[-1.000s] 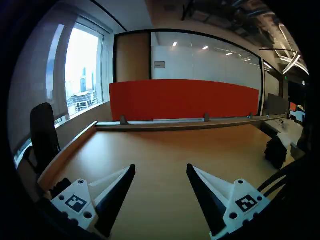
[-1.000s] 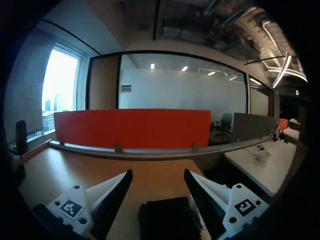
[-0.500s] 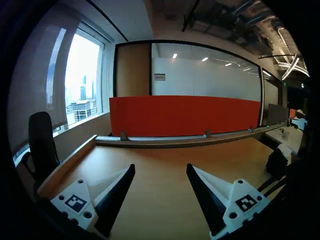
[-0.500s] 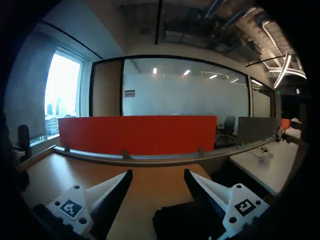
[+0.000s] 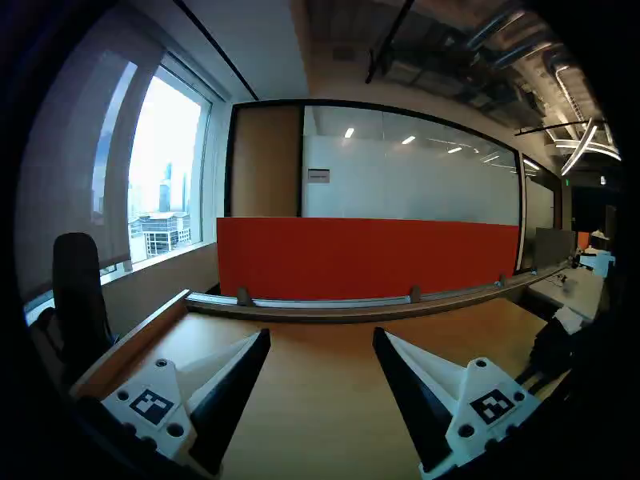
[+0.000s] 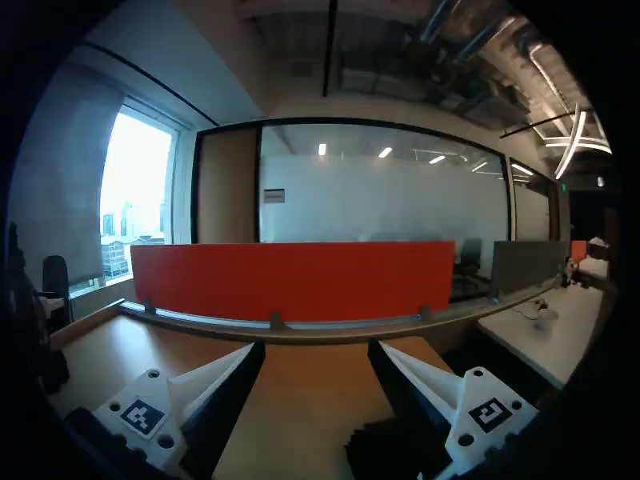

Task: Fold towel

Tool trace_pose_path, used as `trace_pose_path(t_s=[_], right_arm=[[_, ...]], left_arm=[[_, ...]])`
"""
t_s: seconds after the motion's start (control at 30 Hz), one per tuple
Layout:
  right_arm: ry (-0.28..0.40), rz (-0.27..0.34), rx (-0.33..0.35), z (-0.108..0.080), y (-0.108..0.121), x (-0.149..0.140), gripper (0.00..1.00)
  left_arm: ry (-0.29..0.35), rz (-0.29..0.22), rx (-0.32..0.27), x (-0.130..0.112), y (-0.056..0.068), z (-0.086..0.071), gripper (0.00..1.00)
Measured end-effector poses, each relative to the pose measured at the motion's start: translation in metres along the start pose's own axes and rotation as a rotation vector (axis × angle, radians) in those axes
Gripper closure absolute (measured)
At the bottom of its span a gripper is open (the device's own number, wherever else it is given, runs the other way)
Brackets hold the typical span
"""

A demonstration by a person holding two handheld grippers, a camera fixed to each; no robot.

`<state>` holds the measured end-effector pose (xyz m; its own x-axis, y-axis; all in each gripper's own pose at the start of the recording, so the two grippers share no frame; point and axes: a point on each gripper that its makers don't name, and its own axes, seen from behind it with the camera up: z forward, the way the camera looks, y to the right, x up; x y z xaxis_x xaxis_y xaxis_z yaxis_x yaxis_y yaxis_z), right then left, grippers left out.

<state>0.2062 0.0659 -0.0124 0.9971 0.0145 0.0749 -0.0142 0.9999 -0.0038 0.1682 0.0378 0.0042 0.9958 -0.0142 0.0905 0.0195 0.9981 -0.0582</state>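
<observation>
below right gripper (image 6: 316,345), dark folded towel (image 6: 376,456)

Left gripper (image 5: 320,331) at 6 o'clock, fingers spread wide, nothing between them. Bare wooden desk (image 5: 320,416) beneath. Red partition (image 5: 364,258) across centre, along desk's far edge. Bright window (image 5: 164,200) at 10 o'clock. Black chair (image 5: 78,296) at 8 o'clock. Dark object (image 5: 552,346) at 4 o'clock, on desk's edge, unidentifiable.
</observation>
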Motion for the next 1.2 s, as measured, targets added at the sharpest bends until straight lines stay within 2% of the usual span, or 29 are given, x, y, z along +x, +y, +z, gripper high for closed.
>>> trace_pose_path(t_s=[0.47, 0.87, 1.2], right_arm=[[0.020, 0.008, 0.013, 0.008, -0.044, 0.004, 0.01], [0.029, 0.018, 0.002, 0.011, -0.049, 0.010, 0.00], [0.037, 0.043, 0.020, 0.008, -0.069, 0.021, 0.00]], left_arm=[[0.023, 0.003, 0.000, 0.011, -0.003, 0.003, 0.05], [0.038, 0.012, 0.007, 0.011, -0.007, 0.003, 0.05], [0.058, 0.016, 0.008, 0.009, -0.004, -0.001, 0.05]])
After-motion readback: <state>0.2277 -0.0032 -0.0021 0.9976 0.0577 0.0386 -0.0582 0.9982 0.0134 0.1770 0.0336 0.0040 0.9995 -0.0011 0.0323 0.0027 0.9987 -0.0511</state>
